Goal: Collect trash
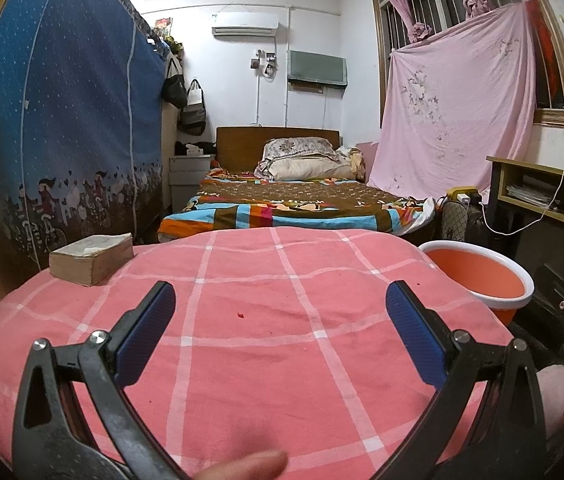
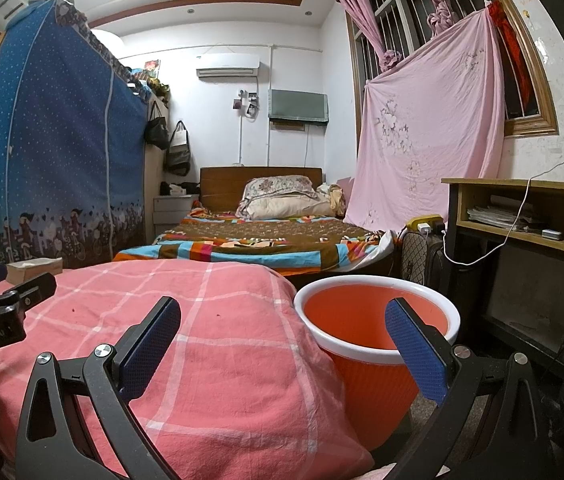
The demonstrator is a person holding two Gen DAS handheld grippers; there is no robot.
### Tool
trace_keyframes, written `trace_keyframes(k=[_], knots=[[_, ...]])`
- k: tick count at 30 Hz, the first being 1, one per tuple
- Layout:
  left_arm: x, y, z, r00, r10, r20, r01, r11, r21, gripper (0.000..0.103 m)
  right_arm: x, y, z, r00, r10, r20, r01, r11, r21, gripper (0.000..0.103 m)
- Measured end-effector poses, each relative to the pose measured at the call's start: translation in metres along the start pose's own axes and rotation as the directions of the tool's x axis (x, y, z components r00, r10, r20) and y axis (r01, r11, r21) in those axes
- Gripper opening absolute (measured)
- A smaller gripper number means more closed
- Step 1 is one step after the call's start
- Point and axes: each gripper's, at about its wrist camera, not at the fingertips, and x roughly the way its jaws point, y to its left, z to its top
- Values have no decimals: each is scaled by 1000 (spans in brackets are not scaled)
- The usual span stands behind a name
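An orange plastic bin with a white rim [image 2: 378,320] is stood on the floor just beside the surface draped in a pink cloth with white checks [image 1: 282,320], presumably so that trash can be dropped straight off the edge into it. No clear piece of trash can be made out; only a tiny red speck [image 1: 239,314] is seen on the cloth, well apart from the bin, and a tan tissue box [image 1: 90,258] is set at the cloth's far corner from the bin. The left gripper [image 1: 280,328] is held level over the cloth, its fingers spread wide and empty. The right gripper [image 2: 282,340] is held low, straddling the cloth's edge and the bin's rim, its fingers likewise wide and holding nothing.
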Motion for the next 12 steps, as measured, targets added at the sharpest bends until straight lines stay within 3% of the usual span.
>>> trace_keyframes(k=[12], knots=[[-2,-2,0,1000,7,9,-7,1000,14,88,1,1,-2,1000,2,-9,-2,1000,-7,103]])
